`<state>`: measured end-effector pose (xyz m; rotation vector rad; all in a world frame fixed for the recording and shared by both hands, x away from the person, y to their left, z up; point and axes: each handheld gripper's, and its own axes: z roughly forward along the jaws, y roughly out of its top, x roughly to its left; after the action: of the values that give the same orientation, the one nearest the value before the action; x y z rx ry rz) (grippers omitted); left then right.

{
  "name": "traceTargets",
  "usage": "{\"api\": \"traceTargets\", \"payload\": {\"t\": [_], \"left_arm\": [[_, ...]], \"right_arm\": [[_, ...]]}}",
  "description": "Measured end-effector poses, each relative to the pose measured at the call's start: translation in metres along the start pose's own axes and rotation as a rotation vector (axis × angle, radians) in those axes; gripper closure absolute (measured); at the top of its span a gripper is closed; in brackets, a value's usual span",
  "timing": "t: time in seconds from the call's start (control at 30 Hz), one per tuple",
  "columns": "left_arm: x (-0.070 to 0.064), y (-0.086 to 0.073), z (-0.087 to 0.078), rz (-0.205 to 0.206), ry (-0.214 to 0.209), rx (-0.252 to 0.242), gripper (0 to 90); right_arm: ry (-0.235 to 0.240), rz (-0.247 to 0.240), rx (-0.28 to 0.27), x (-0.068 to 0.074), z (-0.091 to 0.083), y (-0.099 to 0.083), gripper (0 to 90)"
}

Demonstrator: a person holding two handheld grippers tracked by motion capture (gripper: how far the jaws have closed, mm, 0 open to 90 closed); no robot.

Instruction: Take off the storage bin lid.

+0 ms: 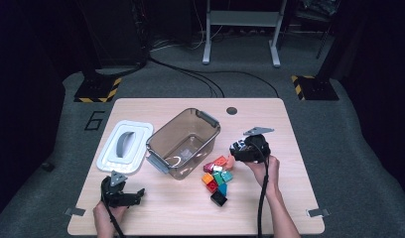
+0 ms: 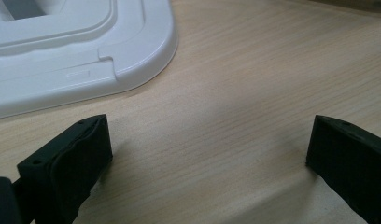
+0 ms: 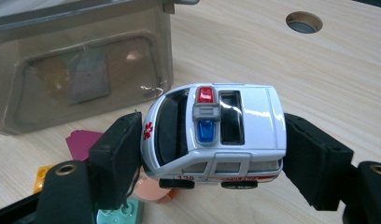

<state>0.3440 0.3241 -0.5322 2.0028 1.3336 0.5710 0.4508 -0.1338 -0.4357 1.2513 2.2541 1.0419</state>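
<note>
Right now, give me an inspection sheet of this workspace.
Surface: wooden table, round hole near far edge.
Job's things: toy ambulance; clear bin, open.
Clutter: white lid lying beside bin; pile of coloured blocks.
Grippers: right tool shut on the ambulance; left tool open above bare wood near the lid.
Cables: one trails from each tool; more on the floor beyond.
Surroundings: grey floor, hazard-striped stand bases.

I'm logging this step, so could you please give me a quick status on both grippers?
Right gripper shut on toy ambulance, held above the bricks. Left gripper open, empty, low over table near white lid. Open bin beside, path unobstructed.
</note>
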Motion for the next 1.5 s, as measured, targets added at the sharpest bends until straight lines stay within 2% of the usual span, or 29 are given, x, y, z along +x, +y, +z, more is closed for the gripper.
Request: {"api": "traceTargets", "payload": {"t": [0.1,0.37,0.47,0.5,0.53,0.83,1.0,1.17,1.5], "left_arm": [[0.0,0.0,0.0,-0.002,-0.001,0.003,0.0],[0.0,0.0,0.0,-0.001,-0.001,0.003,0.0],[0.0,0.0,0.0,0.001,0.002,-0.001,0.0],[0.0,0.0,0.0,-0.001,0.001,-0.001,0.0],[0.0,0.0,0.0,0.0,0.001,0.0,0.0],[0.0,0.0,0.0,0.0,0.002,0.002,0.0],[0.0,0.0,0.0,-0.001,0.004,-0.001,0.0],[0.0,0.0,0.0,0.0,0.002,0.003,0.0],[0.0,0.0,0.0,-0.002,0.001,0.005,0.0]], "right_arm": [[-0.006,-0.008,-0.002,-0.001,0.001,0.003,25.3],[0.005,0.007,-0.005,-0.003,0.003,0.014,25.2],[0.004,-0.004,-0.015,-0.005,0.004,0.017,25.2],[0.003,0.012,-0.007,-0.004,0.003,0.019,25.2],[0.001,-0.003,-0.01,-0.006,0.003,0.02,25.2],[0.009,0.019,-0.015,-0.01,0.0,0.028,25.3],[0.003,0.001,-0.023,-0.013,-0.002,0.034,25.2],[0.01,0.025,-0.03,-0.016,-0.003,0.041,25.2],[0.005,0.014,-0.028,-0.018,-0.002,0.056,25.2]]}}
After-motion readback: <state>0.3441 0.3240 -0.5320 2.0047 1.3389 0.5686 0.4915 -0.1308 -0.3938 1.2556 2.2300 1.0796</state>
